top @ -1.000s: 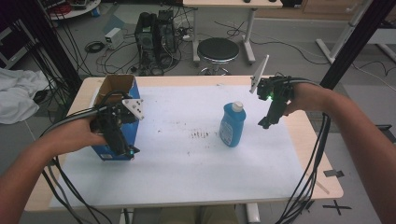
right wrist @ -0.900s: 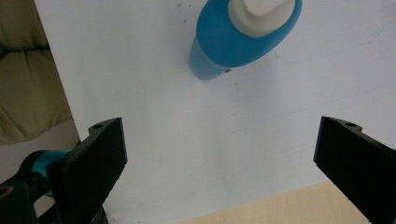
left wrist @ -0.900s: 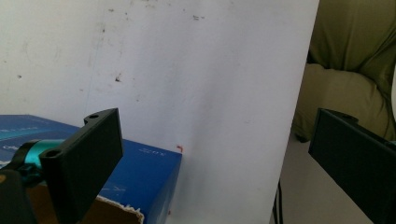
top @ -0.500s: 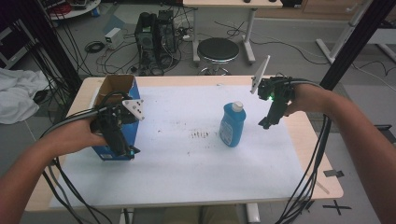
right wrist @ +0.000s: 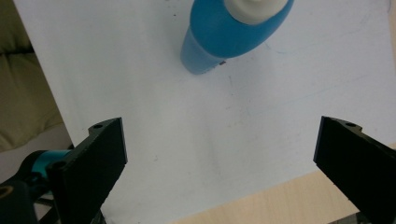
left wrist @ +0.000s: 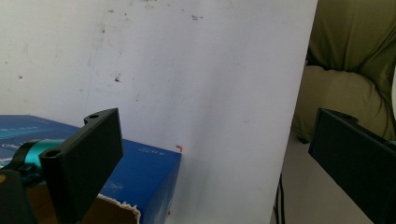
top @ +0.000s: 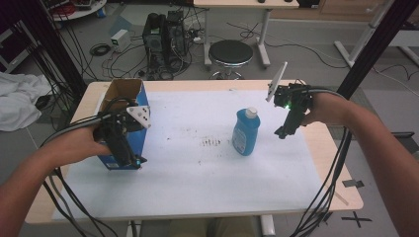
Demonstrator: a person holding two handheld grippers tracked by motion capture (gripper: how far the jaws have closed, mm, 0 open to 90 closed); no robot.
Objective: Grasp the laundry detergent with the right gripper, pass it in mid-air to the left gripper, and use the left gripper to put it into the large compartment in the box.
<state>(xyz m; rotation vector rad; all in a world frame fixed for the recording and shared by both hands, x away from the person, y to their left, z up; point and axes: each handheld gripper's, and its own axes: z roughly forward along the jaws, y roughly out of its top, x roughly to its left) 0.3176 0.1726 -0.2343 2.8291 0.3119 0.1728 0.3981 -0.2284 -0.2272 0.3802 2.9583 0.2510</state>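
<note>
Blue bottle (top: 245, 132), label unreadable, stands between two wide-open grippers, left (top: 134, 162) and right (top: 280, 134).

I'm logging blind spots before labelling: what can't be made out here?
- Blue box: its inside, high view, hidden by the left gripper and hand.
- Blue bottle: label print, too small; right gripper view cuts off its cap.
- Box print, left gripper view: blurred.
</note>
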